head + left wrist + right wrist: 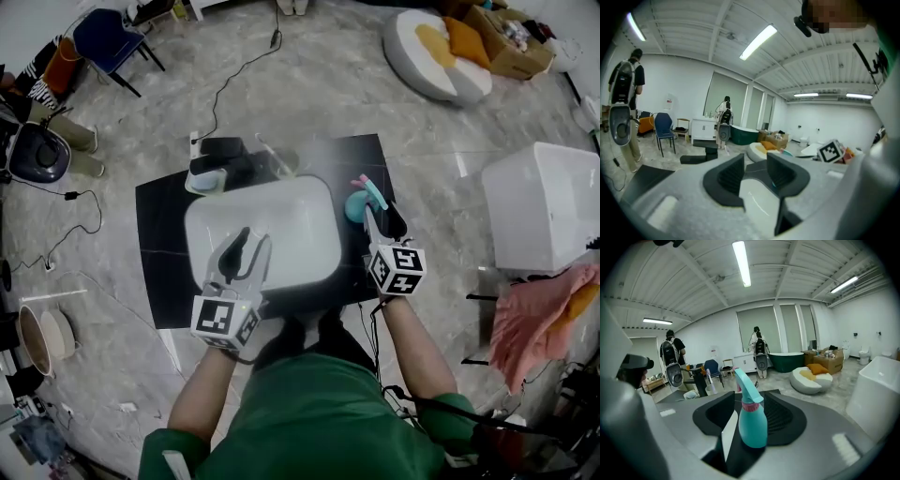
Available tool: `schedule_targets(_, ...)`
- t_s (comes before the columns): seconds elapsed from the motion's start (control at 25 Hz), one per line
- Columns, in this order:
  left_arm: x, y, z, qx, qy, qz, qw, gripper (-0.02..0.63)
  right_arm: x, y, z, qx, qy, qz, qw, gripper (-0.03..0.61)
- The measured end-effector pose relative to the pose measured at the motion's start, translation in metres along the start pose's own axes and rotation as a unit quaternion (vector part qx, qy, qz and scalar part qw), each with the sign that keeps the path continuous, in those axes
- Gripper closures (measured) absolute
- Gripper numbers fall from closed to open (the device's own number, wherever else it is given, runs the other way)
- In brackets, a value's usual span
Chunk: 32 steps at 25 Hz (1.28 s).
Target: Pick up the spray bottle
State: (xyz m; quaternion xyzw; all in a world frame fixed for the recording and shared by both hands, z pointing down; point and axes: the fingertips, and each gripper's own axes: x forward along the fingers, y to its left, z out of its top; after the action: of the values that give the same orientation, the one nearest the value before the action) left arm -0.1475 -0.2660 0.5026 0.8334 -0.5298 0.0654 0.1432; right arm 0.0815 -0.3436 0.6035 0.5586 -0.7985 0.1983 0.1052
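Note:
The teal spray bottle with a pink collar stands upright on the black tabletop, just right of a white basin. My right gripper is at the bottle. In the right gripper view the bottle stands between the two black pads with a gap on each side, so the right gripper is open. My left gripper hovers over the front of the basin, open and empty. In the left gripper view the left gripper shows only the basin's white surface between its jaws.
A black faucet block and a clear cup sit behind the basin. A white box and a pink cloth are at the right. On the floor beyond lie a round cushion, a cardboard box and cables.

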Motion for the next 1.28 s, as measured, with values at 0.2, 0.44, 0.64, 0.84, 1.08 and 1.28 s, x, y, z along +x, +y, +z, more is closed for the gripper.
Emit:
schedule_targets(0.2,0.006,0.006,-0.011,-0.005,0.01,0.012,0.9999,0.465,0.018,-0.002,-0.01,-0.012,0.007,0.014,1.0,0.39)
schedule_targets(0.44,0.013,0.01,-0.021,-0.01,0.019,0.018,0.9996,0.465,0.034,-0.006,-0.016,-0.037,0.01,0.015,0.999,0.39)
schedule_targets(0.64,0.017,0.01,-0.024,-0.012,0.023,0.018,0.9995,0.465,0.037,-0.005,-0.019,-0.064,0.008,0.015,0.998,0.39)
schedule_targets(0.84,0.021,0.007,-0.026,-0.01,0.027,0.013,0.9995,0.465,0.038,-0.004,-0.021,-0.085,-0.001,0.018,0.996,0.393)
schedule_targets(1.08,0.023,0.005,-0.029,-0.016,0.033,0.01,0.9993,0.465,0.038,-0.006,-0.017,-0.089,-0.015,0.02,0.996,0.419)
schedule_targets(1.28,0.022,0.004,-0.035,-0.022,0.041,0.01,0.9989,0.465,0.035,-0.01,-0.016,-0.083,-0.019,0.017,0.996,0.426)
